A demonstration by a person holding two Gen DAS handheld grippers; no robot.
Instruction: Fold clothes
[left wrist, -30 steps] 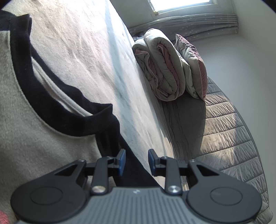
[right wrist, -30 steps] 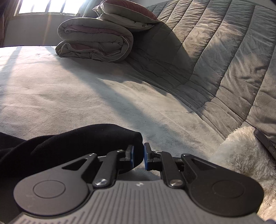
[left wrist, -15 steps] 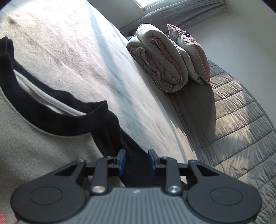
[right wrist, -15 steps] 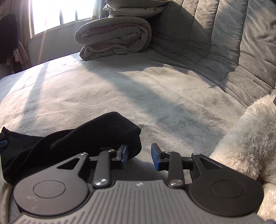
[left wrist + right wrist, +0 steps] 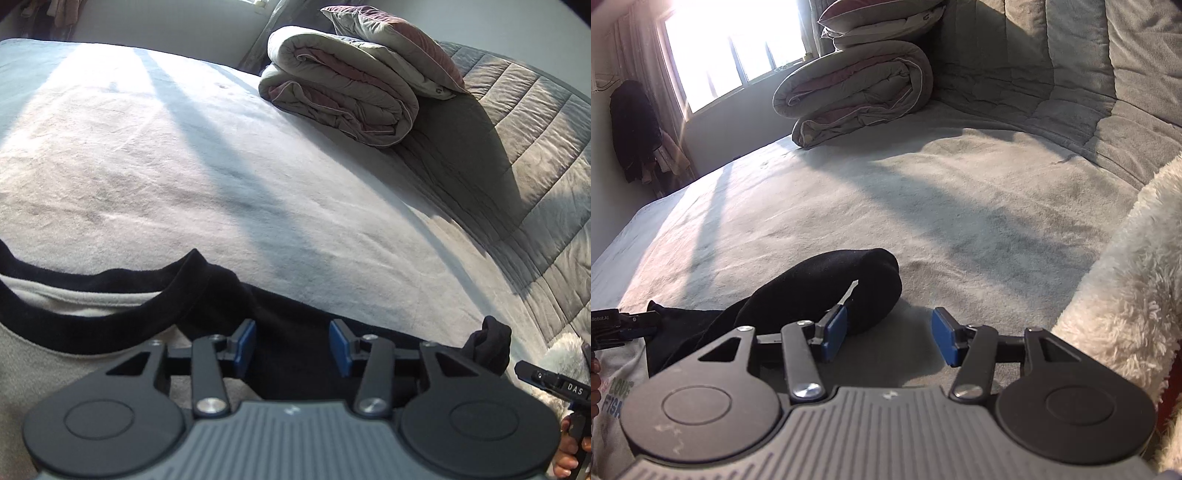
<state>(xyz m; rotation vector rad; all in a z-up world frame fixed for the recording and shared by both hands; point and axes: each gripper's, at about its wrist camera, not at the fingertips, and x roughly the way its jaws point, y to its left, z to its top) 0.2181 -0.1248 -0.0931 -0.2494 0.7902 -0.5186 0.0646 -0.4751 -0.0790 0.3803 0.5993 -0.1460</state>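
A grey shirt with a black collar and black sleeve lies on the bed. My left gripper hovers open over the black shoulder fabric, nothing pinched between its blue pads. In the right wrist view the black sleeve lies bunched on the sheet, its cuff end curled over. My right gripper is open, its left pad beside the cuff, its right pad over bare sheet. The sleeve's cuff also shows at the right edge of the left wrist view, next to the other gripper's tip.
A rolled duvet with a pillow on top lies at the far end of the bed. A quilted grey headboard runs along the right. A white fluffy blanket lies at my right. A window is at the back.
The right gripper, shut on the black sleeve cuff a second ago, has opened and let it go. The left gripper has opened wider and its view swung left, toward the collar.
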